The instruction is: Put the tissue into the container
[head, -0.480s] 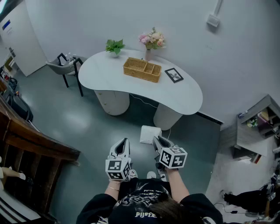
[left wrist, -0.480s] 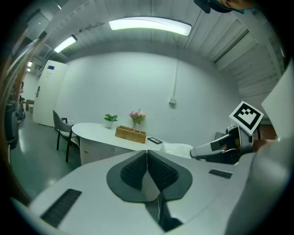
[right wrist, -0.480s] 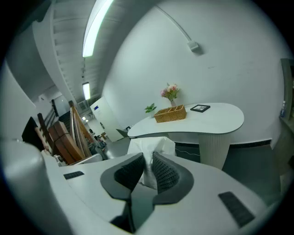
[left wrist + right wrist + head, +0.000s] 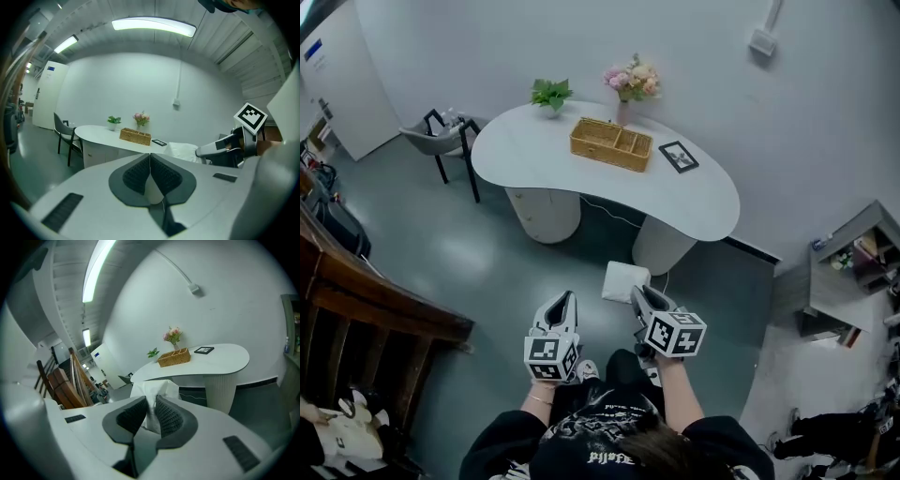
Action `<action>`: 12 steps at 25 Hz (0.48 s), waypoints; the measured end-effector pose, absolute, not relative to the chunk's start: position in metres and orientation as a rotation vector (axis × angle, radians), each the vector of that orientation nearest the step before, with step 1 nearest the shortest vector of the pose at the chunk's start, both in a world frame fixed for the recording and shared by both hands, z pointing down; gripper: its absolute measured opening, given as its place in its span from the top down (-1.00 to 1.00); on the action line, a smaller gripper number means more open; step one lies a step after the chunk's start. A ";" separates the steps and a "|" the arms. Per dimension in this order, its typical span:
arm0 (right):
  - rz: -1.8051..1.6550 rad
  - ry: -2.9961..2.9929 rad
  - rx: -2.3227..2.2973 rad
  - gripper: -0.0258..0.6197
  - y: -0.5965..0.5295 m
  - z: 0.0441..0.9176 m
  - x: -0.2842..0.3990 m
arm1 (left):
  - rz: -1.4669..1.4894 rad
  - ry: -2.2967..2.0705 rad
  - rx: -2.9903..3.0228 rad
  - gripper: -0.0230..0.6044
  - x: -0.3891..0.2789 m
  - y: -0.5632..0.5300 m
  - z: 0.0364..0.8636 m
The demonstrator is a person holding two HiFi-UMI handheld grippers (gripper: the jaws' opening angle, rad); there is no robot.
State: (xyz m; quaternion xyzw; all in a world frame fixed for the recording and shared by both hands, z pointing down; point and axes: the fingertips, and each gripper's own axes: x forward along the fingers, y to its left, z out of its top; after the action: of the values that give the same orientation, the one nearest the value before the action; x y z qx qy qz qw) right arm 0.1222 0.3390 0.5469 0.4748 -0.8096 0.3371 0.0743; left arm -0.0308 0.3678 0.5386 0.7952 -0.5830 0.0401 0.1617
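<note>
Right gripper view: the right gripper [image 4: 149, 414] is clenched on the tissue [image 4: 152, 389], the white sheet pinched between its pads and bunching above them. Only the head view fixes the location: the tissue is held over the floor, short of the table [image 4: 703, 202] and well apart from the basket [image 4: 611, 143] on the tabletop. Left gripper view: the left gripper [image 4: 150, 171] has its jaws together with nothing between them, a detail the head view does not resolve.

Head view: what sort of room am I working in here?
Probably an office or reception-type room: a curved white table with a wicker container, a framed picture and flowers on it, a chair at its end.
</note>
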 end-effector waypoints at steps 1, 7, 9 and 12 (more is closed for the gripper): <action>1.006 -2.426 1.426 0.64 0.338 0.548 0.121 | 0.114 -1.665 2.267 0.84 -0.032 0.367 0.539; 1.017 -2.435 1.416 0.65 0.314 0.552 0.119 | 0.126 -1.679 2.242 0.84 -0.034 0.357 0.549; 1.006 -2.445 1.413 0.64 0.296 0.549 0.121 | 0.128 -1.690 2.235 0.84 -0.032 0.344 0.549; 0.988 -2.458 1.397 0.64 0.269 0.546 0.125 | 0.124 -1.699 2.225 0.84 -0.026 0.322 0.546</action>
State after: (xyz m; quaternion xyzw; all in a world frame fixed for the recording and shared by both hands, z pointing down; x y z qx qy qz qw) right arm 0.1247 0.2695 0.5456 0.4653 -0.8185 0.3290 0.0734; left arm -0.0263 0.3221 0.5463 0.7826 -0.5976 0.0436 0.1691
